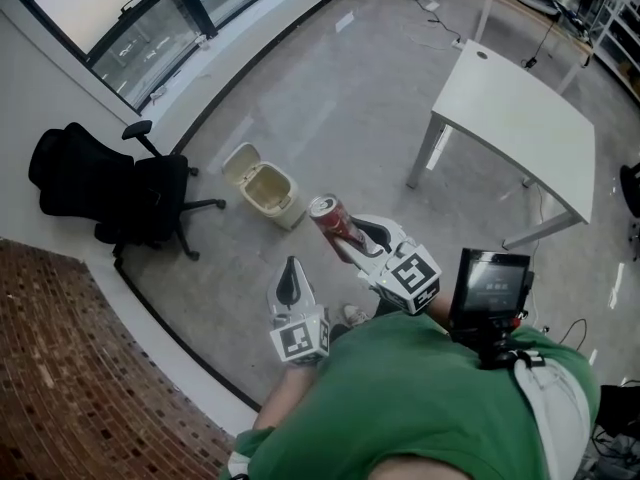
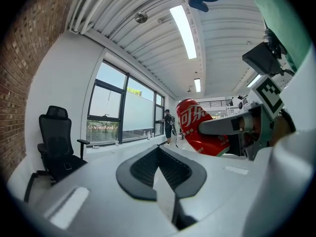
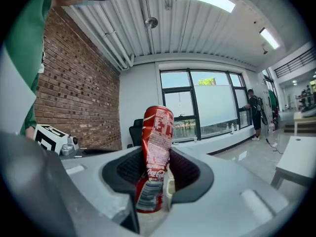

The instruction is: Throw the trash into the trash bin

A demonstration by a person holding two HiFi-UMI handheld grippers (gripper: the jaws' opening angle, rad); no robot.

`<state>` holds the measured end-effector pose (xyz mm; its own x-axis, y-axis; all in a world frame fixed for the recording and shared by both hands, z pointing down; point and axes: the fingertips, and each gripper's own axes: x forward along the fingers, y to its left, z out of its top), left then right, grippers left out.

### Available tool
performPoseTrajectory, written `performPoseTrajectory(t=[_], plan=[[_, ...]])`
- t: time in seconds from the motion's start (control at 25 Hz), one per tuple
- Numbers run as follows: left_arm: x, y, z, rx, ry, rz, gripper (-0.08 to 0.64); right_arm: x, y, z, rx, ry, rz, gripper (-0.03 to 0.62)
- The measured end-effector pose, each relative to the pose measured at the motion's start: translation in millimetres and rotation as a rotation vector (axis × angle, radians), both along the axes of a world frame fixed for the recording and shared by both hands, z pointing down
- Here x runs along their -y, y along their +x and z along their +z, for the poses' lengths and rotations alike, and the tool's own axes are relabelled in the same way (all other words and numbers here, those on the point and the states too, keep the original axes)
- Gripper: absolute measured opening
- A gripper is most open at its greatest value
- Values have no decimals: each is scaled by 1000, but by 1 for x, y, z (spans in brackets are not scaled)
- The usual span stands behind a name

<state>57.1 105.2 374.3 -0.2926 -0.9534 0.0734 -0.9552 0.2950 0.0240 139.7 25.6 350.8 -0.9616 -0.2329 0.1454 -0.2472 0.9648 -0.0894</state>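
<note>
Setting: pale polished office floor (image 1: 350,98), with a brick wall (image 1: 60,368) on the near left, a black office chair (image 1: 110,193) by the windows and a white table (image 1: 520,118) at far right.
Trash bin: a small cream trash bin (image 1: 268,190) stands on the floor just right of the chair, with its lid tipped back and its mouth open to the ceiling.
Trash: a red drinks can (image 1: 333,223), somewhat dented, is held in the air well above the floor and has not reached the bin.
Right gripper: the right gripper (image 1: 362,236) has its jaws clamped on the can's lower half, and the can stands up between the pads in the right gripper view (image 3: 157,157).
Left gripper: the left gripper (image 1: 291,280) has its jaws together with nothing between them, and it is carried beside the right one, on its left.
Key relation: the bin lies ahead of the can and slightly to its left, near but lower down. In the head view the can's top end leans toward the bin.
Nearer hand: the two grippers look about equally close to the bin, but only the right one carries the load.
Judgement: the can likely needs carrying on over the open mouth before release, since letting go short would drop it on the floor beside the bin.
</note>
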Motion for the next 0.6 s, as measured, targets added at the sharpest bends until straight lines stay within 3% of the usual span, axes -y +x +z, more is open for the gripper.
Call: performPoseTrajectory(t=[0.6], plan=[[14,-61,12,-23,-36,-114,5,25,-76,9,-10,-24,-115,149]])
